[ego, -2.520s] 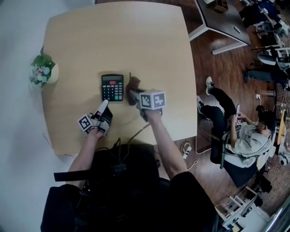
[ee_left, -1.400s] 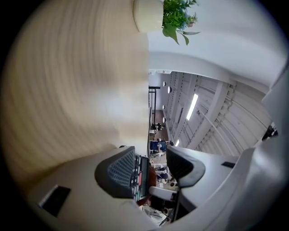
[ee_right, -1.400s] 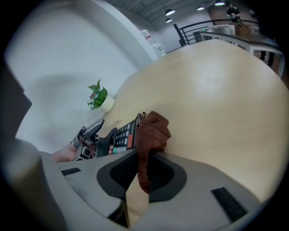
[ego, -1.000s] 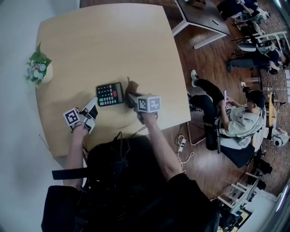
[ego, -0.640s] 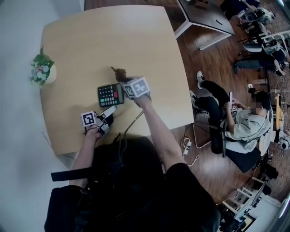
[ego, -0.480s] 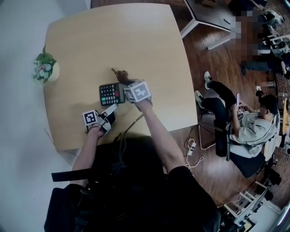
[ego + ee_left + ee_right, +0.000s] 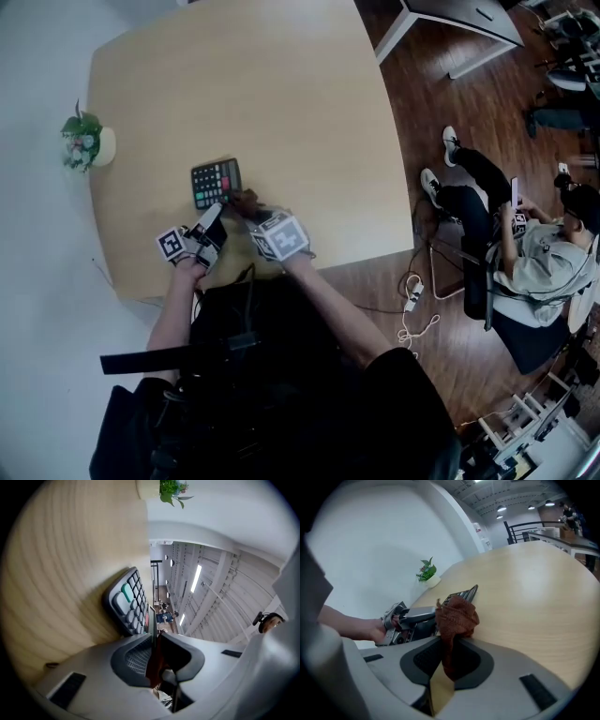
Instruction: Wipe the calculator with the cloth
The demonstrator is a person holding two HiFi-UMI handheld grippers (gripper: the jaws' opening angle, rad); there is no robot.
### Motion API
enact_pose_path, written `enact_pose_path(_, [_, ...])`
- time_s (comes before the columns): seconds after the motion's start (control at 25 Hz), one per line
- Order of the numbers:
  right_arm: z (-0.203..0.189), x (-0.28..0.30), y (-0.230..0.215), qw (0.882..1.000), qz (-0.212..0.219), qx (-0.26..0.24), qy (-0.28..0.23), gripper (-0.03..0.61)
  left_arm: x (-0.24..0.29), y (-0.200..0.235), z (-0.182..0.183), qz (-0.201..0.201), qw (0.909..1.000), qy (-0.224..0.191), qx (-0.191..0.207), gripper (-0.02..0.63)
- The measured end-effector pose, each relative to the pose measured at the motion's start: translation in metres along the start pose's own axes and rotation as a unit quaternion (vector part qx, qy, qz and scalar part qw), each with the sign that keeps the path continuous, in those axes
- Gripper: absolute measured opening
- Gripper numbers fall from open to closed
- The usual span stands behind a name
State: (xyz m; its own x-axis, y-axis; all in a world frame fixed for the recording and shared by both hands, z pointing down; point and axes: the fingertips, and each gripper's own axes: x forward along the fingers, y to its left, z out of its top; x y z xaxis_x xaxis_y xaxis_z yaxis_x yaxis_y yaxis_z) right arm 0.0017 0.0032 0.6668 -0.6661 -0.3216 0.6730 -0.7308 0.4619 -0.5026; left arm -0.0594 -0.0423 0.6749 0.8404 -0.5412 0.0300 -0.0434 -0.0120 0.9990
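The black calculator [image 7: 215, 180] lies flat on the wooden table [image 7: 262, 84], and it also shows in the left gripper view [image 7: 129, 603]. My left gripper [image 7: 212, 214] points level at its near edge. Its jaws [image 7: 153, 637] are closing, with the calculator's thin edge between the pads. In the right gripper view one left finger [image 7: 417, 616] lies along the calculator [image 7: 461, 594]. My right gripper [image 7: 253, 210] is shut on the brown cloth [image 7: 245, 200]. The bunched cloth [image 7: 457, 613] sticks out of its jaws [image 7: 447, 660] at the calculator's near right corner.
A small potted plant [image 7: 82, 141] stands near the table's left edge, also in the right gripper view [image 7: 427, 573]. The table's near edge runs just behind both grippers. A person [image 7: 534, 253] sits on the floor to the right, beside a cable and power strip [image 7: 410, 295].
The right gripper has carried the cloth from the calculator's far right side back to its near right corner. The left gripper has come up to the calculator's near edge and its jaws have narrowed.
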Motion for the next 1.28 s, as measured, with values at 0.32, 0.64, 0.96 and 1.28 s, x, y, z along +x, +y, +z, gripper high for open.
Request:
enact_pose_path(0.32, [0.139,-0.002,-0.087,0.992,-0.052,-0.026,-0.115,0.061,0.001,0.005,0.001,0.015,0.9998,-0.007,0.01,0.048])
enact_pose_path(0.64, [0.109,0.025,-0.056,0.992,-0.062,-0.102,-0.041,0.061,-0.001,0.009,0.003,0.009,0.9999,0.001,-0.014,0.048])
enact_pose_path(0.96, [0.035,0.008,-0.014,0.992,-0.11,-0.033,-0.054,0.063,0.003,0.009,-0.002,-0.016,0.999,0.013,-0.039,0.048])
enact_pose_path(1.28, [-0.014,-0.011,0.011,0.997,-0.076,-0.004,0.008,0.061,0.013,0.001,-0.003,-0.044,0.998,0.02,-0.041,0.038])
